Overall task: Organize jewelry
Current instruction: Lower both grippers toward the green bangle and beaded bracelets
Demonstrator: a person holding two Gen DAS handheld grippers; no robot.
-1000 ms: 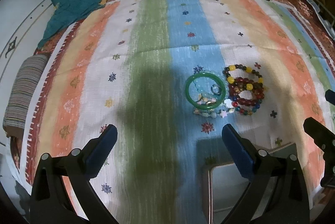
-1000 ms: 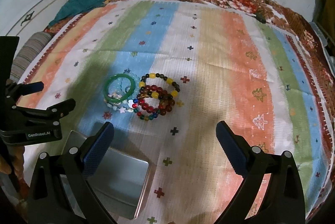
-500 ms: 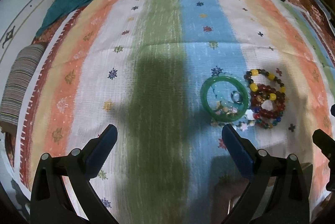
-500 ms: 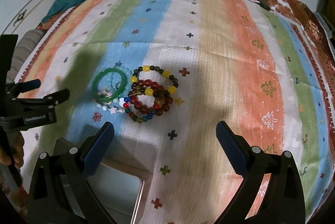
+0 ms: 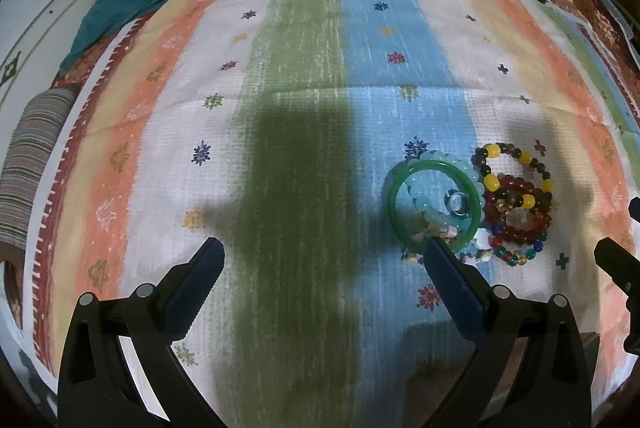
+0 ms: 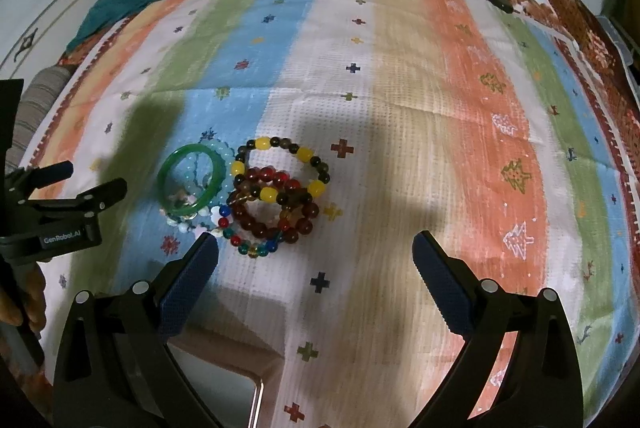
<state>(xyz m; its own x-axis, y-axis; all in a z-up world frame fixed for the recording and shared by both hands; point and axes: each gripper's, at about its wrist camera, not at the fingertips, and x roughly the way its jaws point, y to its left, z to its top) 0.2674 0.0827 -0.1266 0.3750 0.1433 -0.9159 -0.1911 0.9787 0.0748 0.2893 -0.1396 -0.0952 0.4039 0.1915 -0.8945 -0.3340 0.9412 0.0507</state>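
The bedspread is matt woven cloth with a rough waffle texture. On it, the green bangle looks smooth, glossy and glassy; just beside it the beads shine like polished glass. The tin near the beads looks like brushed metal.

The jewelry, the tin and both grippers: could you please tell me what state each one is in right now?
Left gripper: open, empty, above the cloth.
Right gripper: open, empty, just short of the pile.
Green bangle: flat on the cloth, lying over pale beads.
Yellow-and-dark bead bracelet: flat, overlapping the red one.
Dark red bead bracelet: heaped in the pile.
Small ring: lying inside the bangle.
Metal tin: mostly hidden; state unclear.
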